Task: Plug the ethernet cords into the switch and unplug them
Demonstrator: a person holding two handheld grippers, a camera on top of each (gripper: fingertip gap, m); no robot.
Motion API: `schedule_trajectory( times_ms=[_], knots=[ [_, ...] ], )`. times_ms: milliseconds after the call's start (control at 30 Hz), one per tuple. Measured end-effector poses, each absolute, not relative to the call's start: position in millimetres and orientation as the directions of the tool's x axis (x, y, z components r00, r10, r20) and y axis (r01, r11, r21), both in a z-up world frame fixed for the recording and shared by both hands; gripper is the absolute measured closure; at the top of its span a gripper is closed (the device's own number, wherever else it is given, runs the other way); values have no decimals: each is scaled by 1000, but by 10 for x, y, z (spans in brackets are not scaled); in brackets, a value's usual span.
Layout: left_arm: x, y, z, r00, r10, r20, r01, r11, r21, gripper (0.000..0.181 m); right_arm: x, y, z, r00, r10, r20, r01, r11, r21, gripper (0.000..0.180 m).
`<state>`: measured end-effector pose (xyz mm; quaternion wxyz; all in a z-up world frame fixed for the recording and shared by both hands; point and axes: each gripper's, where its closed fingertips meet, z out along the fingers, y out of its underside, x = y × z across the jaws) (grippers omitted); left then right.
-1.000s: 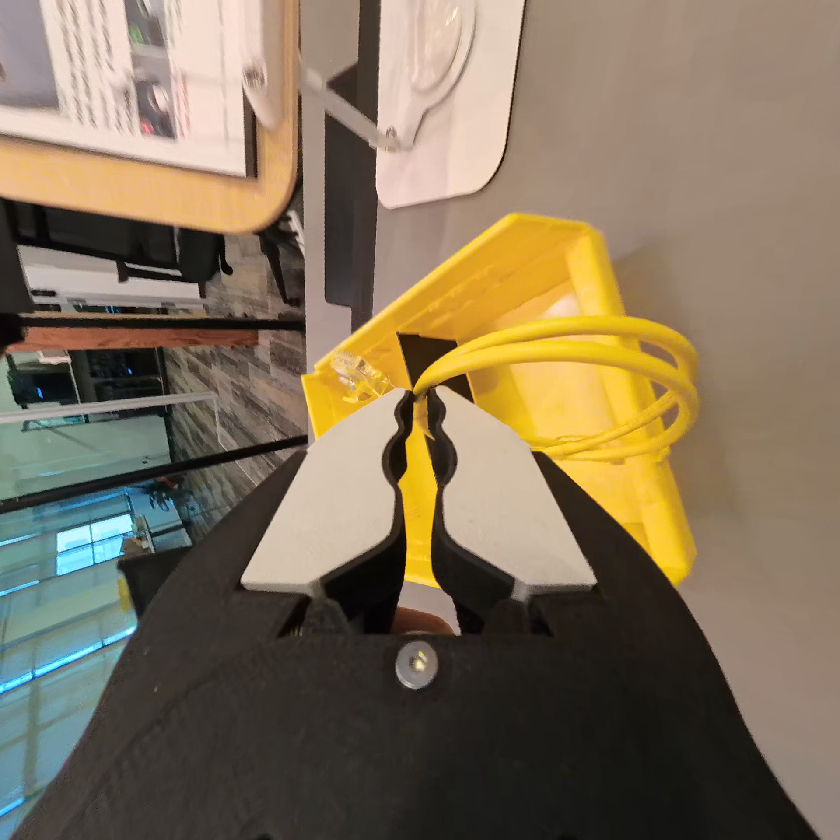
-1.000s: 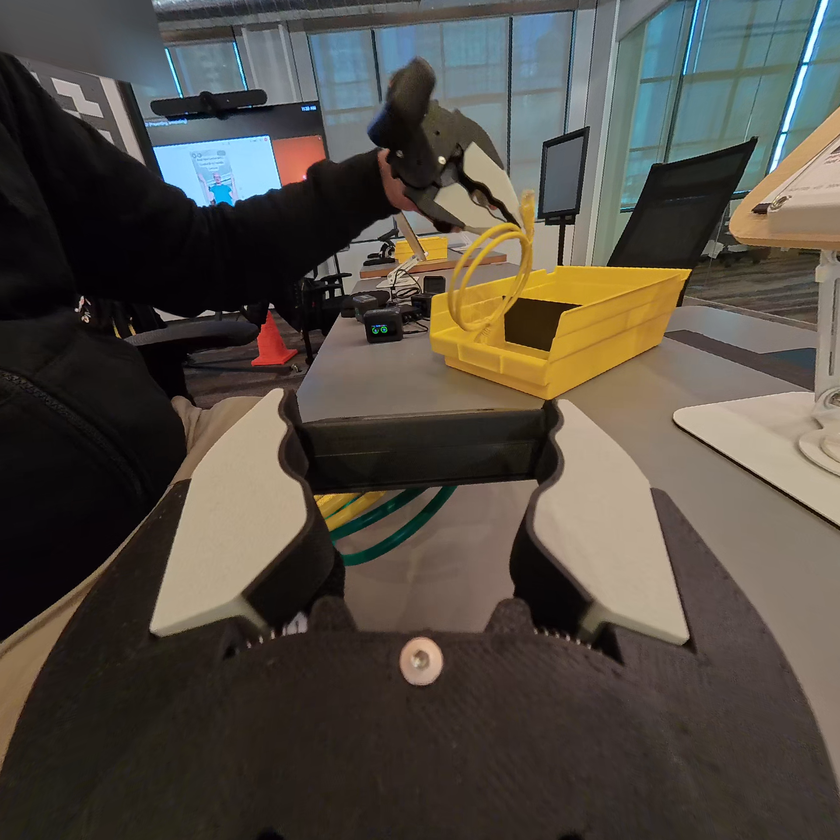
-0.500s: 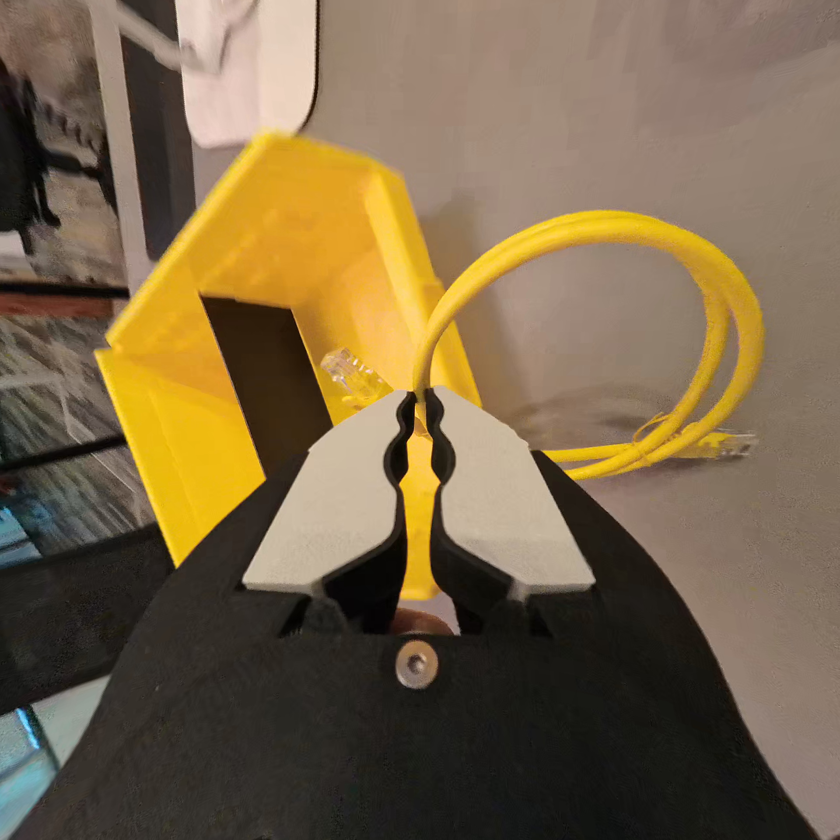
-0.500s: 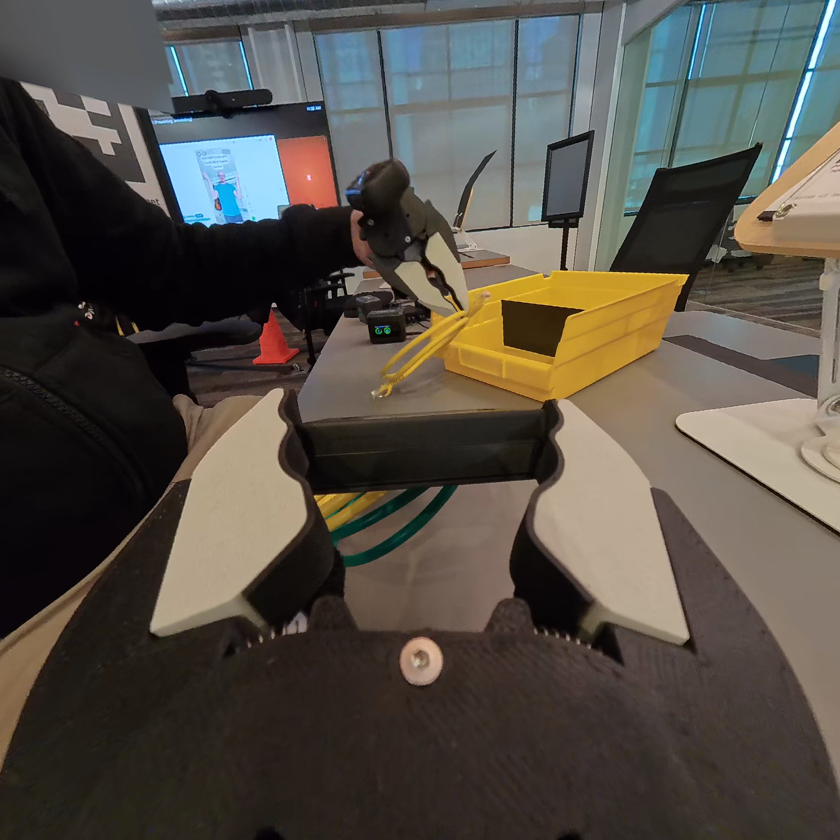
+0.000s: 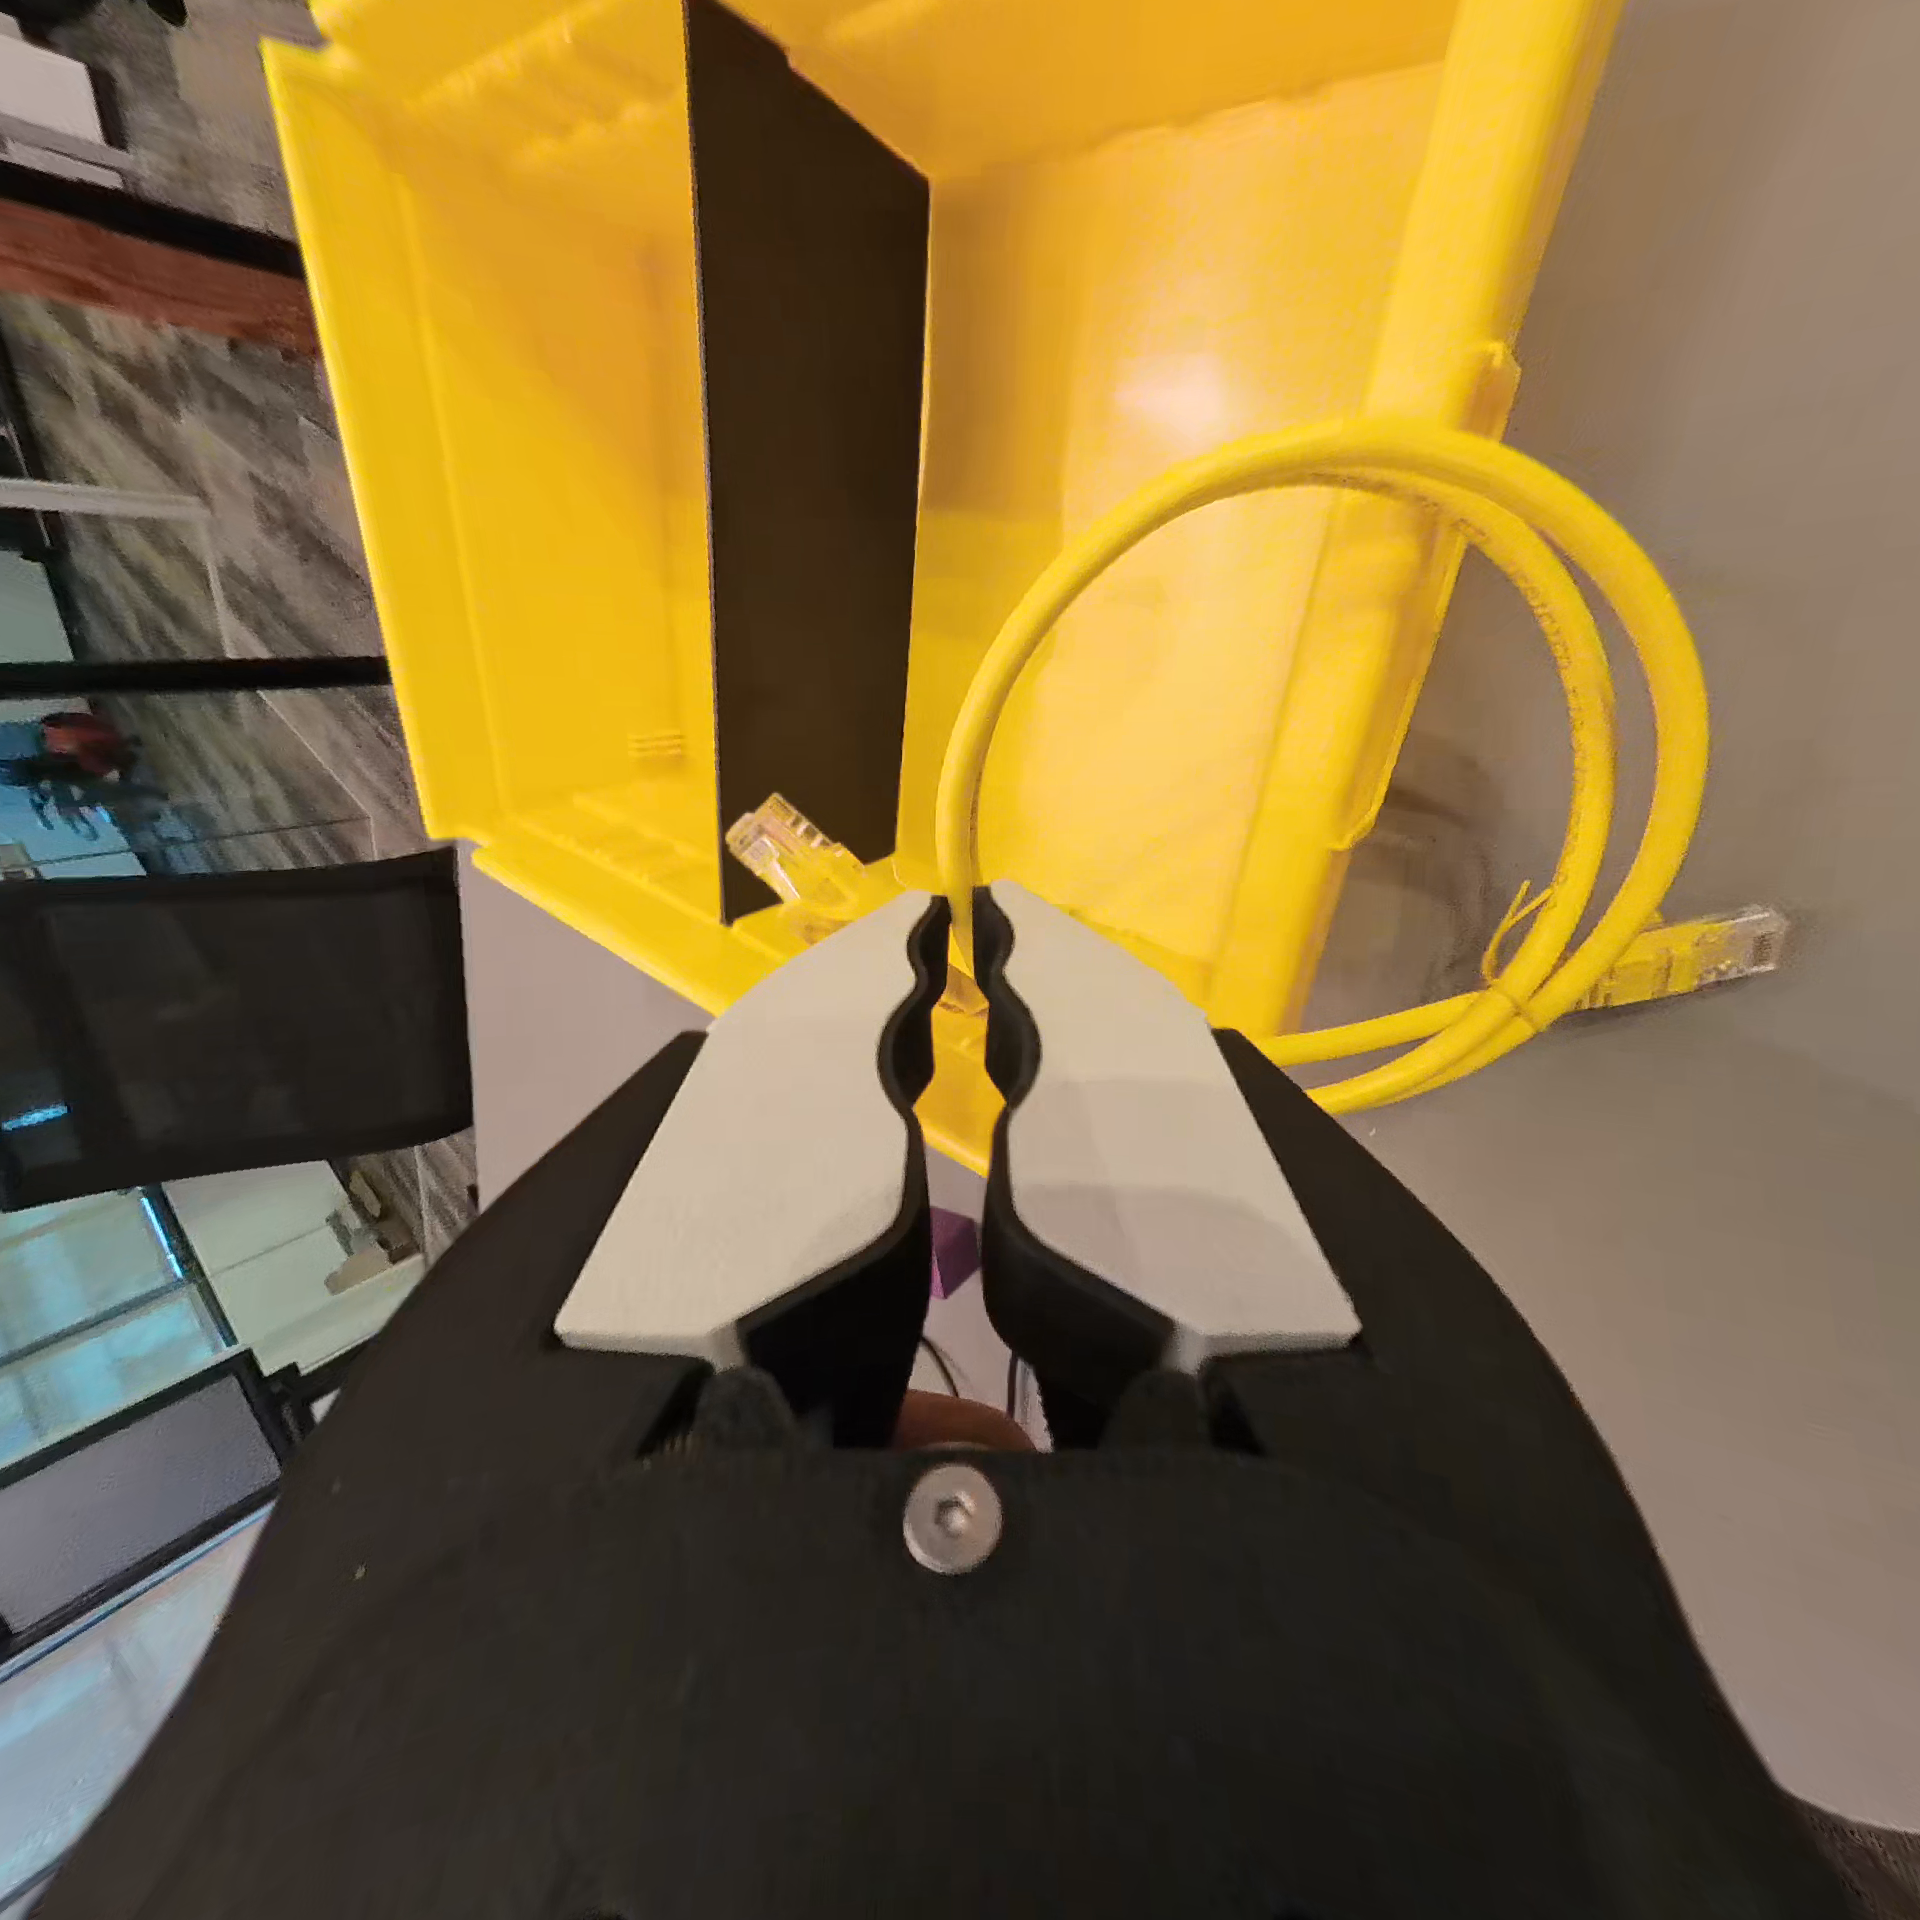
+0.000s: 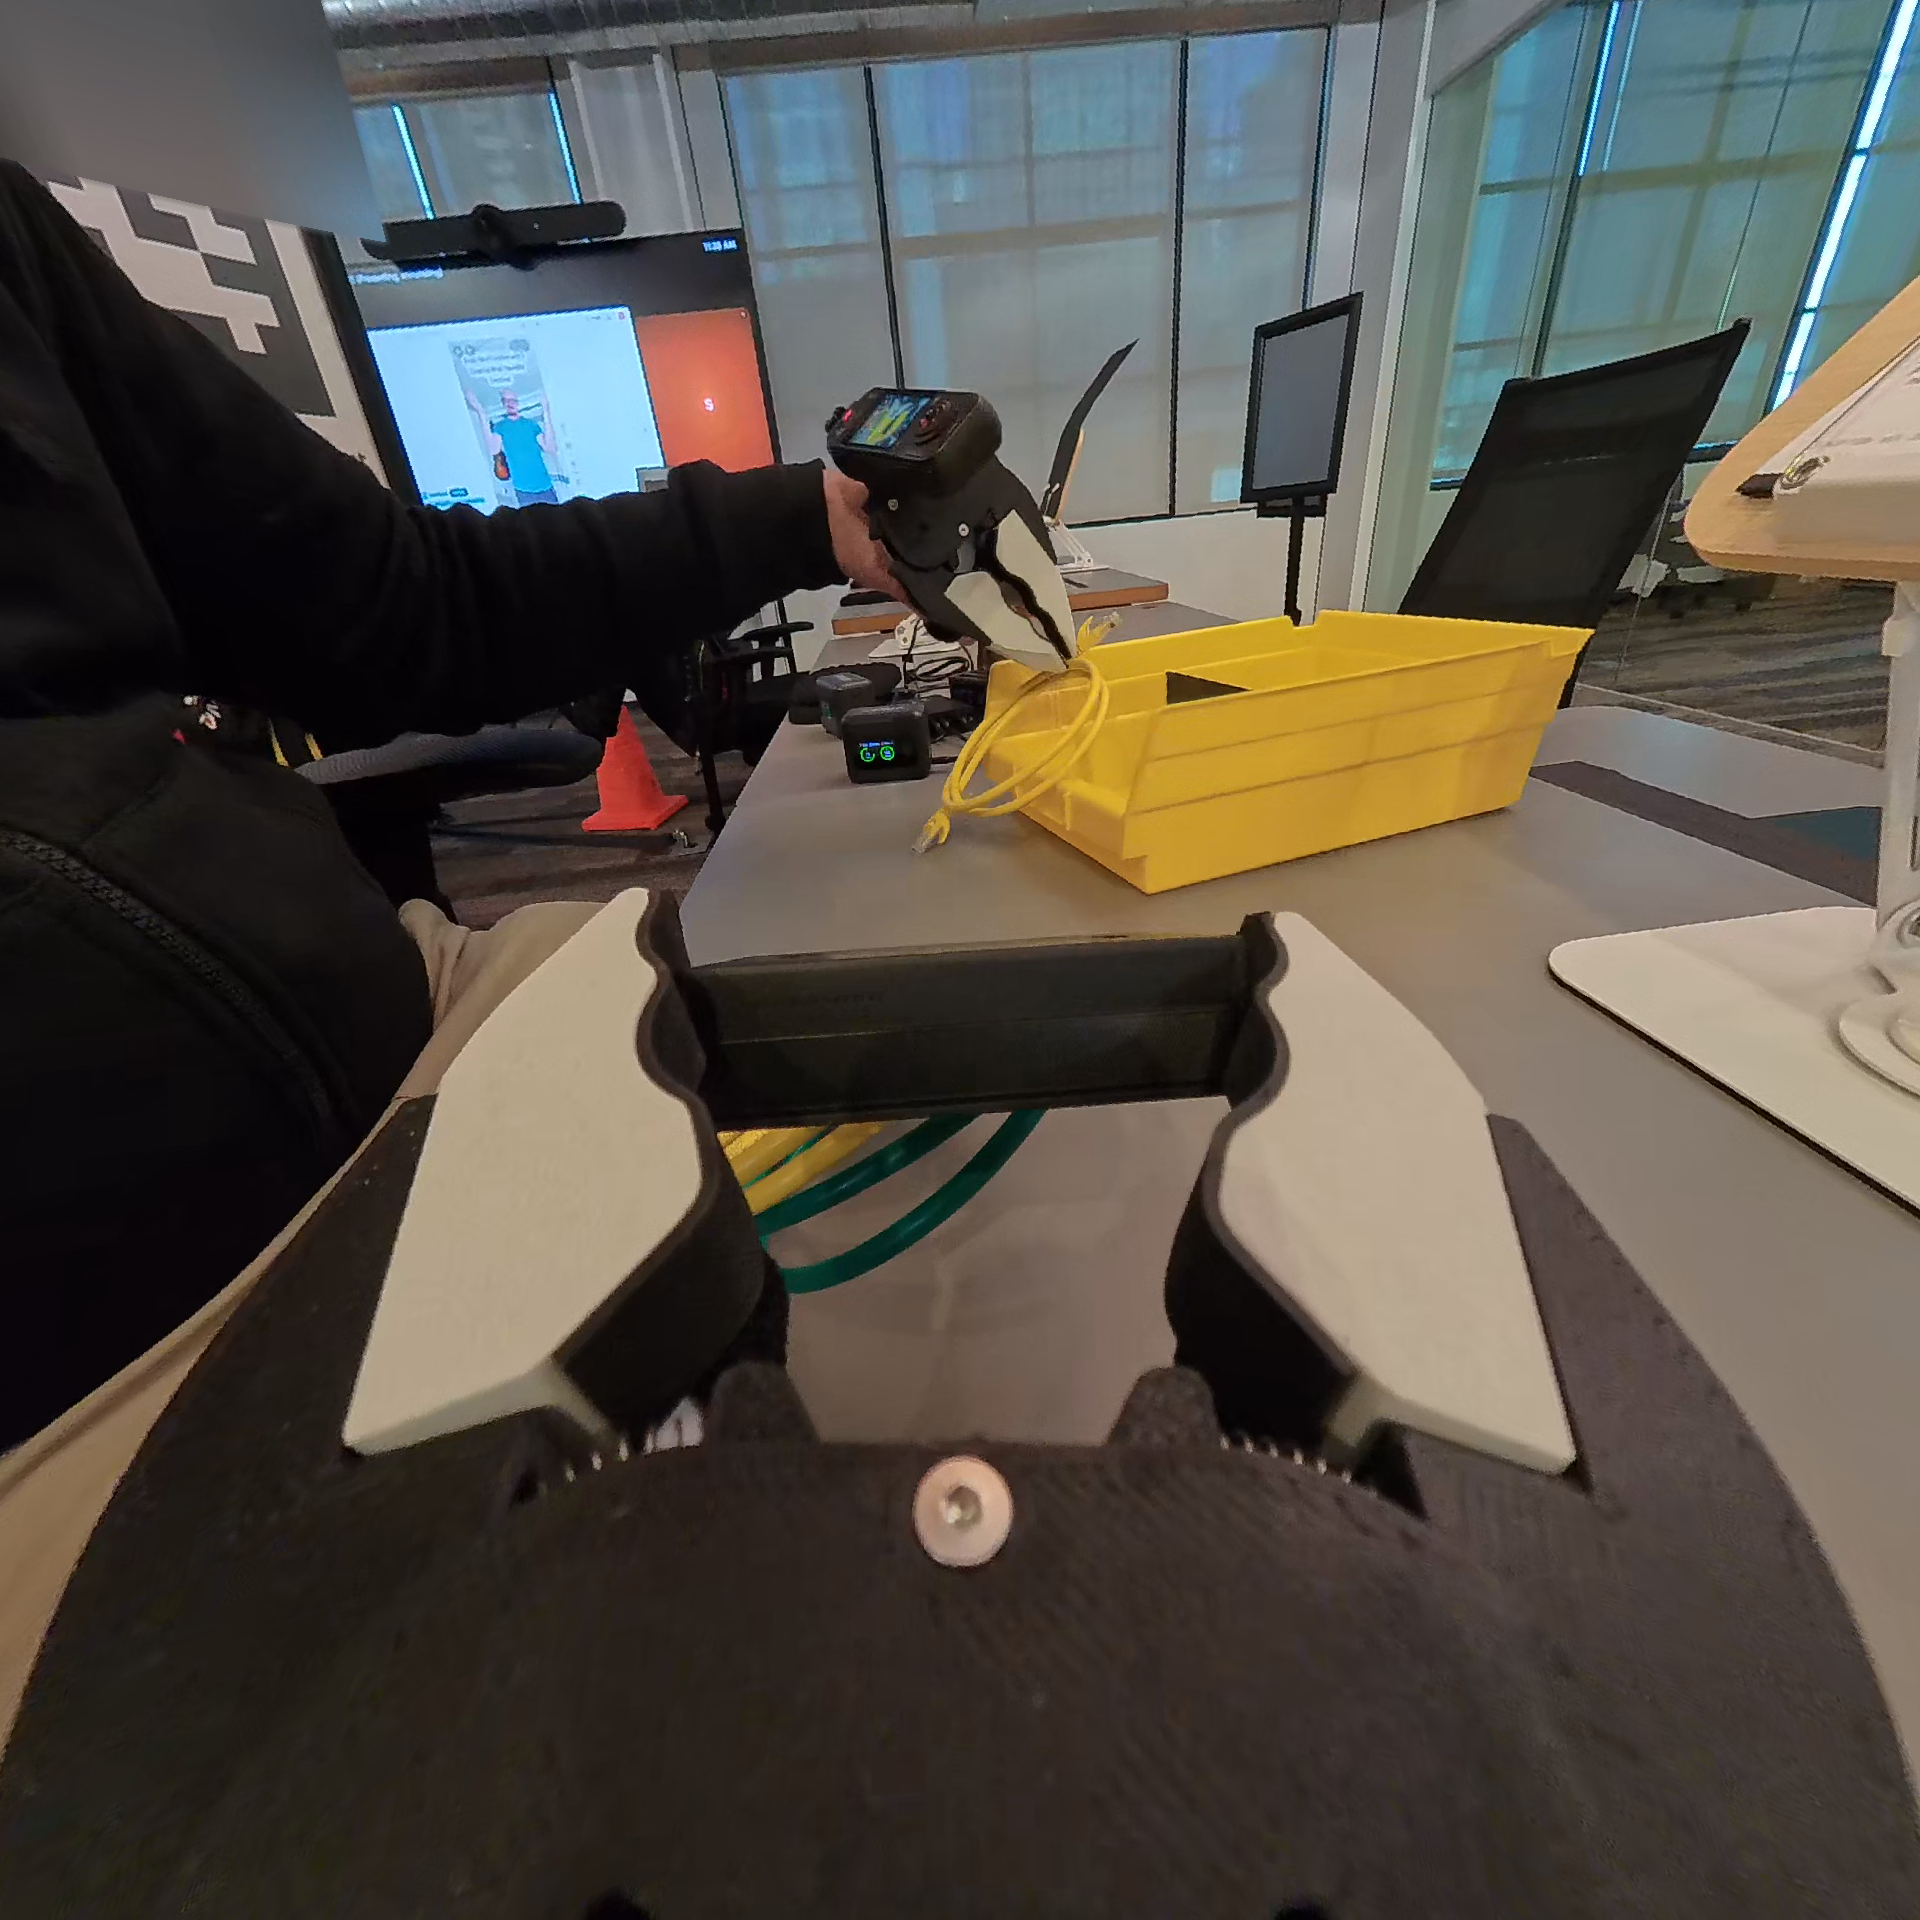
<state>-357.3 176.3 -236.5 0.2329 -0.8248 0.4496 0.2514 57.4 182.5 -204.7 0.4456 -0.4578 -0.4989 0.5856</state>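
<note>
**A:** What are the tools doing?

**B:** The left gripper (image 5: pixel 964 914), black with pale grey finger plates, is pinched on a thin yellow ethernet cord (image 5: pixel 1579 623) just behind its clear plug (image 5: pixel 779 842). The cord hangs in a tied coil; its other plug (image 5: pixel 1714 940) rests on the grey table (image 5: pixel 1714 1351). The right gripper (image 6: pixel 961 1023) is spread wide, its fingers clamping the two ends of a long black box, the network switch (image 6: pixel 966 1039), near the table's front edge.

**A:** Which step is this?

**B:** It looks like fetching a cord for plugging in. The coil hangs at the near corner of a yellow plastic bin (image 6: pixel 1351 769) with a black divider inside. Green and yellow cords (image 6: pixel 883 1195) already trail from under the switch.

**A:** What does the next move need?

**B:** Probably carrying the plug back to the switch and lining it up with a port. The ports are not visible, so I cannot tell which are free.

**A:** Any obstacles?

**B:** Open table lies between bin and switch. The dangling loop could catch the bin's rim. A white stand base (image 6: pixel 1714 1018) sits to the right, and small black devices (image 6: pixel 883 743) lie beyond the coil.
</note>
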Motion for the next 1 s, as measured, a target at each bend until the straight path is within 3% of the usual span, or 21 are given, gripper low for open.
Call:
schedule_trajectory(
  times_ms=[200,367,533,767,900,967,1000],
  knots=[
    [-3145,1607,-2138,400,-669,-626,-911,-368,-188,177,584,1828,-2044,-186,978,-92,-66,-105,-992,79],
    [-2202,1345,-2061,242,-787,-568,-968,-157,-195,177,587,1814,-2040,-194,977,-87,-67,-102,-993,79],
    [-1483,1212,-2447,87,-851,-518,-989,-12,-147,177,623,1813,-2016,-200,976,-83,-80,-100,-992,80],
    [-1168,1437,-3059,116,-872,-475,-976,-11,-219,176,635,1812,-2022,-202,976,-80,-78,-98,-992,80],
    [-1189,1515,-3180,203,-866,-457,-956,-74,-285,136,638,1809,-2023,-205,975,-81,-78,-99,-992,80],
    [-1169,1605,-3110,309,-842,-442,-918,-143,-369,116,628,1803,-2030,-208,975,-81,-74,-98,-992,80],
    [-1141,1606,-3102,362,-848,-388,-891,-191,-413,130,623,1799,-2034,-209,975,-80,-72,-97,-993,80]
  ],
)
